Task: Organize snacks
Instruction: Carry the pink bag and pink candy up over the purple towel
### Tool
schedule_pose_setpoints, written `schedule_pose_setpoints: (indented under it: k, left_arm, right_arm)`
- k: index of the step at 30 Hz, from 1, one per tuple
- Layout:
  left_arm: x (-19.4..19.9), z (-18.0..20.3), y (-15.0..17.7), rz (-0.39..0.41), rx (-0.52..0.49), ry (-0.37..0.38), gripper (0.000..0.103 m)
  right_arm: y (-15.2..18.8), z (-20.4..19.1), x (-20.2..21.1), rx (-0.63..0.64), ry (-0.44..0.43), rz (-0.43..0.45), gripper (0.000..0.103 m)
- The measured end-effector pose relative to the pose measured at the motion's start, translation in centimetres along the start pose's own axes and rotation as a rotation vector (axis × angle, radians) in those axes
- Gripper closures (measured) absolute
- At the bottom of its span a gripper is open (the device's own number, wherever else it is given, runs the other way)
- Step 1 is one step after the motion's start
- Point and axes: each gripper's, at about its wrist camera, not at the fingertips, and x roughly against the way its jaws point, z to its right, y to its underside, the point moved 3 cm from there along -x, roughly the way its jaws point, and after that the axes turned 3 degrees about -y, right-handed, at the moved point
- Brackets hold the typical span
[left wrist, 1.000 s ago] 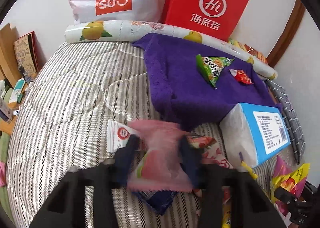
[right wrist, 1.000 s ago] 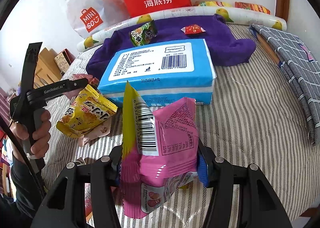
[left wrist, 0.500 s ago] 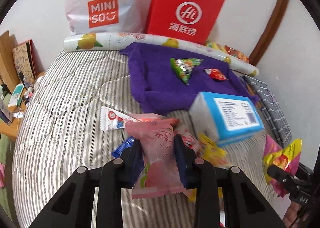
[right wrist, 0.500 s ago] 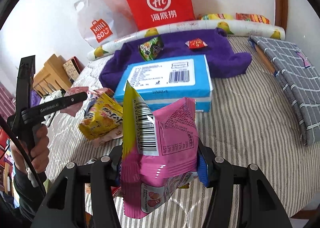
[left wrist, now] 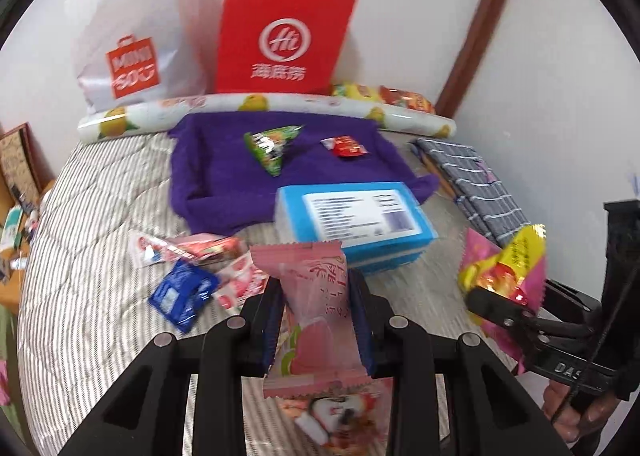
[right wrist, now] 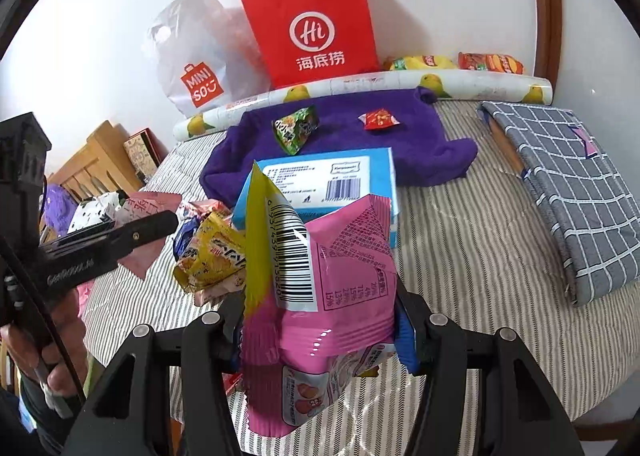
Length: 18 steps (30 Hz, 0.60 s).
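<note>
On the striped bed [left wrist: 100, 215], both grippers are loaded and lifted clear of the quilt. Left gripper [left wrist: 318, 320] has its jaws pinched narrow on a pale pink snack packet [left wrist: 316, 316], packet standing upright between the fingers. Right gripper [right wrist: 320, 330] is clamped around a pink-and-yellow snack bag [right wrist: 320, 280], barcode facing the camera, bag upright too.

Up at the wall, two bags stand side by side: a red paper bag [right wrist: 312, 35] and a white plastic bag [right wrist: 192, 59]; what's inside either one, can't tell. Just in front lies a lemon-print roll [right wrist: 400, 85], and beyond it a couple of chip bags [right wrist: 456, 63] against the wall.

Over to the purple towel [left wrist: 224, 175]: a green triangular snack [left wrist: 272, 147] and a small red packet [left wrist: 348, 145] sit on it, apart from each other. A blue tissue pack [left wrist: 352, 223] rests at the towel's near edge. Left of that, a loose scatter on the quilt: a blue sachet [left wrist: 182, 294], red-and-white wrappers [left wrist: 188, 250], and a yellow snack bag [right wrist: 212, 256]. A grey checked cloth [right wrist: 568, 183] lies folded on the right side.
</note>
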Motion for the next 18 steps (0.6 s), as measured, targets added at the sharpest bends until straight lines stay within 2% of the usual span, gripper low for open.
schedule_pose_setpoints:
  k: [10,18]
  left_arm:
    - [-1.4,2.9,-0.9,-0.013,-0.025,0.038,0.073]
    - [-2.5,3.1,-2.3,-0.024,-0.016,0.036,0.073]
  right_arm:
    - [-1.3,1.1,1.3,-0.005,0.016,0.037,0.047]
    - [-2.8,1.9,1.0,-0.008,0.012,0.046,0.047]
